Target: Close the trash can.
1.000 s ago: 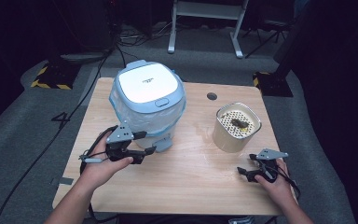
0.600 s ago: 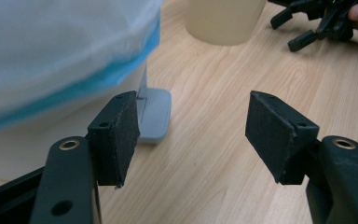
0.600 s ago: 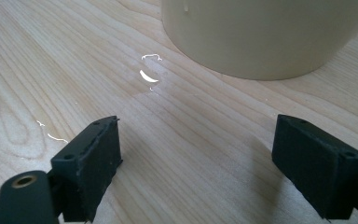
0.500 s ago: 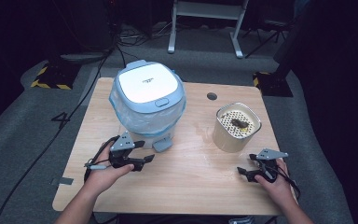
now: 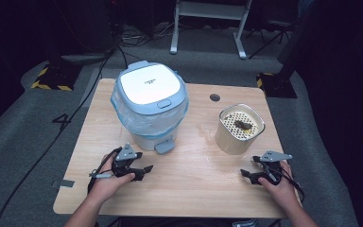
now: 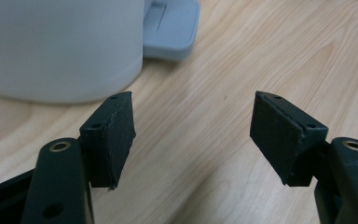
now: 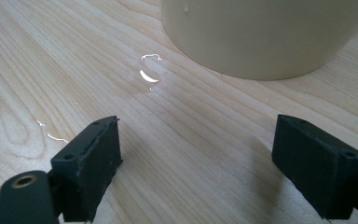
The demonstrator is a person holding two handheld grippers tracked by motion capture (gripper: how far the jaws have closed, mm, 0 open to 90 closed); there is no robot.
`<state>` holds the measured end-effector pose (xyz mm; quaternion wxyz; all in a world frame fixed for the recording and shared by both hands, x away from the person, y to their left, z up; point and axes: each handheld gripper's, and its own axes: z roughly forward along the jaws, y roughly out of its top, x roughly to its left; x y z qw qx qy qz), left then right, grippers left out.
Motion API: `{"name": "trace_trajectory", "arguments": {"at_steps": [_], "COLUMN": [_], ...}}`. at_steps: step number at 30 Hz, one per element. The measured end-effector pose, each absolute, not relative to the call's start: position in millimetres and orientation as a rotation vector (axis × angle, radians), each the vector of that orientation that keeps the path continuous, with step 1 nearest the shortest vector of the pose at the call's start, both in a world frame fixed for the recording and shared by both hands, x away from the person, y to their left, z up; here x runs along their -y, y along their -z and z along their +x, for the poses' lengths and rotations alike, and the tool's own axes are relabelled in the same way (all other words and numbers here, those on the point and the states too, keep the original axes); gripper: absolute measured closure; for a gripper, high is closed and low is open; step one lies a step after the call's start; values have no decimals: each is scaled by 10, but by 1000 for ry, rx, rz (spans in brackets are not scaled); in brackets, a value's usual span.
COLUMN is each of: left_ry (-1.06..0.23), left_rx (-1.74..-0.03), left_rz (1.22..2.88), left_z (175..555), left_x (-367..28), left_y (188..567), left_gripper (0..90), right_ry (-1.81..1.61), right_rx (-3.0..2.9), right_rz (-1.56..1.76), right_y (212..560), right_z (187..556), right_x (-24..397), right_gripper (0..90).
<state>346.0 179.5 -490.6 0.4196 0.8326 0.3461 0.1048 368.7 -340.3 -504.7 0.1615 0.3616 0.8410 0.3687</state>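
On the table (image 5: pixel 189 189) both grippers rest with jaws spread, nothing between: left gripper (image 5: pixel 142 169), right gripper (image 5: pixel 246 174). We judge the lined bin (image 5: pixel 150 111) light, bulky and smooth-walled; better to press its pedal (image 5: pixel 164 146) than to clamp the body.

**A light wooden table and what sits on it**

The wooden table (image 5: pixel 189 189) fills the middle of the high view, its pale grain running crosswise, with a round cable hole (image 5: pixel 214 97) near its upper edge. A white pedal bin (image 5: pixel 150 111) with a blue lid and a plastic liner stands on the upper left part, its grey-blue foot pedal (image 5: pixel 164 146) pointing toward the lower edge. A cream container (image 5: pixel 239 128) with a perforated insert stands right of centre. Small wet streaks (image 7: pixel 148 74) glisten on the wood just beside that container.
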Motion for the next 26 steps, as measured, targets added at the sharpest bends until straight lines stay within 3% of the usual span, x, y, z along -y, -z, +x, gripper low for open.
{"name": "trace_trajectory", "arguments": {"at_steps": [17, 26], "left_ry": [-348, -356], "left_rx": [-935, -957], "left_rz": [2215, 2206], "left_z": [3467, 3491], "left_x": [-1795, -1804], "left_y": [5040, 5043], "left_gripper": [180, 165], "right_ry": [-1053, -1052], "right_rx": [-2401, -2401], "right_rz": [1031, 1031], "right_y": [5047, 5046], "right_z": [3687, 3688], "right_x": [3403, 3403], "right_gripper": [153, 153]}}
